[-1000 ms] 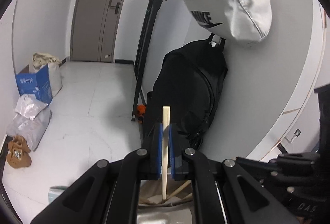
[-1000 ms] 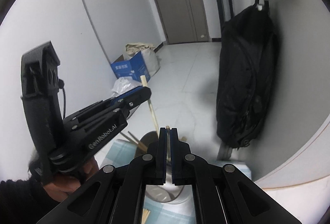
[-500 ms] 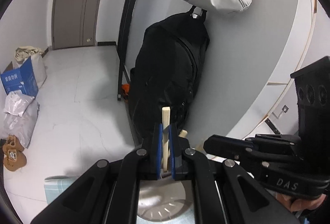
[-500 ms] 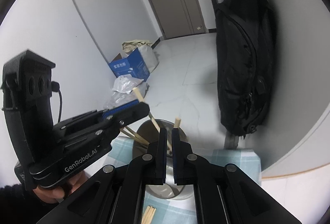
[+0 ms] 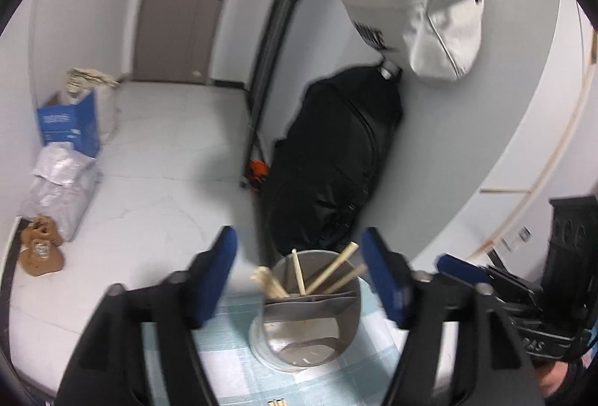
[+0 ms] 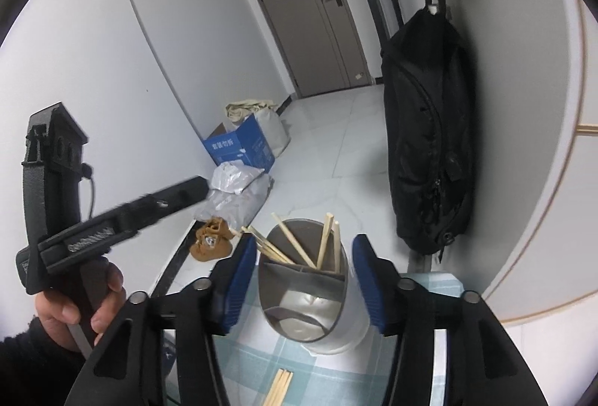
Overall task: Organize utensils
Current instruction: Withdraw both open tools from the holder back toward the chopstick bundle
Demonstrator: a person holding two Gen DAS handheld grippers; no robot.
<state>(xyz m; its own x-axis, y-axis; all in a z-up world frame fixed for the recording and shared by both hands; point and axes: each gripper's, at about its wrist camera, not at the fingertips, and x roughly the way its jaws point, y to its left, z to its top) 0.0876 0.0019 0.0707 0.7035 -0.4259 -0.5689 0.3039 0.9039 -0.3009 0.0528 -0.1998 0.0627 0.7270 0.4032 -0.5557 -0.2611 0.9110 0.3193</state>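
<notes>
White-tiled hallway w/ a grey door (image 6: 317, 32) is filling the background; a black backpack (image 6: 426, 151) is hanging on the wall at approx 2 o'clock in the right wrist view, w/ a pale bag (image 5: 418, 2) hanging above it. A blue box (image 6: 239, 148), silver bags (image 6: 235, 193) & brown slippers (image 6: 211, 243) are sitting along the wall on the floor. The table (image 6: 261, 361), w/ its blue checked cloth, is carrying a metal utensil holder (image 6: 310, 294) that is standing upright, dead centre in both views.

Left gripper (image 5: 299, 275) is hovering over the holder w/ its blue fingers (image 5: 220, 275) spread wide, nothing btwn them. Right gripper (image 6: 304, 275) is doing the same: fingers (image 6: 239, 279) wide apart, straddling the holder, not touching it.

Wooden chopsticks (image 6: 325, 245) are leaning inside the holder's far compartment, tips fanning out toward 12 o'clock; the near compartment is looking bare. Loose chopsticks (image 6: 280, 387) are lying on the cloth at 6 o'clock, just in front of the holder. In the right wrist view the left gripper is showing at 9 o'clock, held by a hand (image 6: 74, 305).
</notes>
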